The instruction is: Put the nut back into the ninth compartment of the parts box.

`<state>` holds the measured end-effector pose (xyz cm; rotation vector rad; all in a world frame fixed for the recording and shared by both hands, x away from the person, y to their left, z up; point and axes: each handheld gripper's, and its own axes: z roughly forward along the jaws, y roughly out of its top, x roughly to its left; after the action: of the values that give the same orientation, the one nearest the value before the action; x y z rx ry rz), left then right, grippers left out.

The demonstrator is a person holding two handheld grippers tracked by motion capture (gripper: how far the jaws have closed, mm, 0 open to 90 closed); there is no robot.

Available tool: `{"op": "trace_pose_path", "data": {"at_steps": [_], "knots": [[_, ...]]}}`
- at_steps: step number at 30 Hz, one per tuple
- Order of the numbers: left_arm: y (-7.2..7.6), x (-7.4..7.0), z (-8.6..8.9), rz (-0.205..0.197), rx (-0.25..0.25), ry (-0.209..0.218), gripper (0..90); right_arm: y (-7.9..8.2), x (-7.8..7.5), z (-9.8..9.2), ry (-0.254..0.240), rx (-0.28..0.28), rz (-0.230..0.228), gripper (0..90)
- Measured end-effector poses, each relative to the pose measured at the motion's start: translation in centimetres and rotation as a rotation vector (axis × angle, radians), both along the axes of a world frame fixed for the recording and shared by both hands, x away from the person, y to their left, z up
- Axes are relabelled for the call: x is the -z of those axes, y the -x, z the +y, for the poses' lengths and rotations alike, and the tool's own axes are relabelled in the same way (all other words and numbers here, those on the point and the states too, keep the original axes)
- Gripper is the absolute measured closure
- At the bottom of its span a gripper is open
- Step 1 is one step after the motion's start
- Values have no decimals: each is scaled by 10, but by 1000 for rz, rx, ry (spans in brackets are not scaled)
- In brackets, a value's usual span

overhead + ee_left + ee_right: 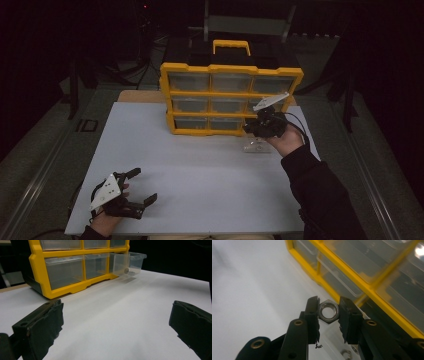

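A yellow organizer (230, 95) with clear drawers stands upright at the back of the white table (200, 170). Its bottom right drawer (257, 146) is pulled out onto the table. My right gripper (250, 128) hovers just above that drawer, in front of the organizer. In the right gripper view it (329, 302) is shut on a silver hex nut (329, 319), pinched flat between both pads. Under it lies the open drawer (332, 337) with another nut (347, 354) inside. My left gripper (145, 185) rests low at the table's front left, open and holding nothing (116, 315).
The left gripper view looks across bare table to the organizer (40, 272) and the pulled-out drawer (130, 262), which holds a small nut (126, 271). A black and yellow case with a handle (231, 46) sits behind the organizer. Dark floor surrounds the table.
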<state>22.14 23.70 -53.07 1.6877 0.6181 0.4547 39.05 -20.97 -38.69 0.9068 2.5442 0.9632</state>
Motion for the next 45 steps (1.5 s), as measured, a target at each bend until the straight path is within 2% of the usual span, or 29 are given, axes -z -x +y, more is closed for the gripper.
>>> {"op": "trace_pose_path", "data": {"at_steps": [10,22,34,45], "knots": [[0,0,0,0,1,-1,0,-6,7,-25,0,64,16,703],[0,0,0,0,1,-3,0,-15,32,-51,10,142,56,704],[0,0,0,1,-1,-3,0,-22,57,-61,32,183,121,703],[0,1,0,-1,0,-5,0,-28,65,-60,79,192,164,700]]}}
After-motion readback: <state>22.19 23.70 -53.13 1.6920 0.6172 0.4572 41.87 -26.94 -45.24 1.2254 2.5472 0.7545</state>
